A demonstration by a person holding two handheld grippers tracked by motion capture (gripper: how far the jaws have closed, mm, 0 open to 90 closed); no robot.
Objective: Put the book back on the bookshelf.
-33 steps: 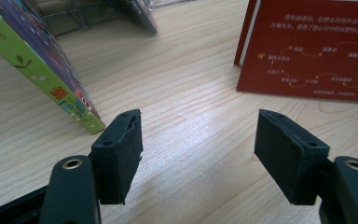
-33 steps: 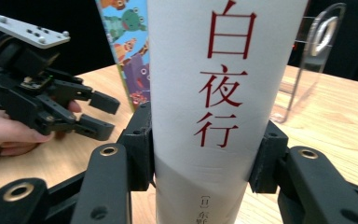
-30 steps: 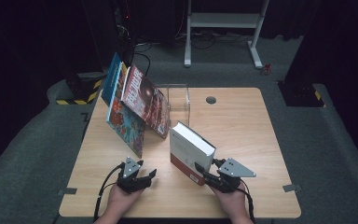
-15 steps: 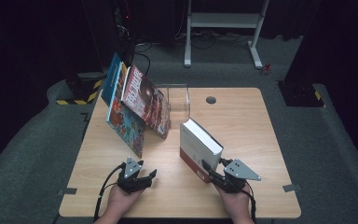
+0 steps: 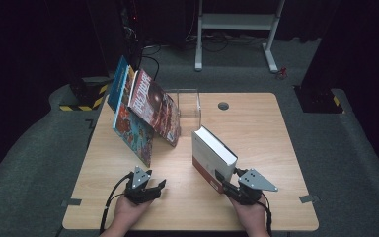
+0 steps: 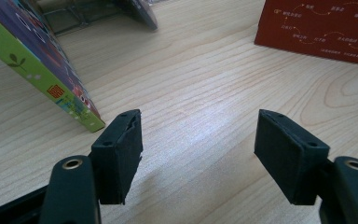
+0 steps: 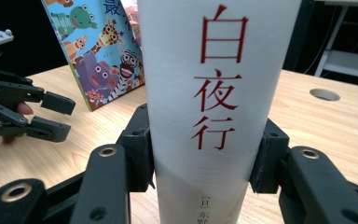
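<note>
**White book held upright by its spine**

The table carries picture books leaning at far left against a clear stand. The white book stands near the middle. The right gripper pinches its spine. The left gripper rests at near left, jaws spread, holding nothing.
</note>
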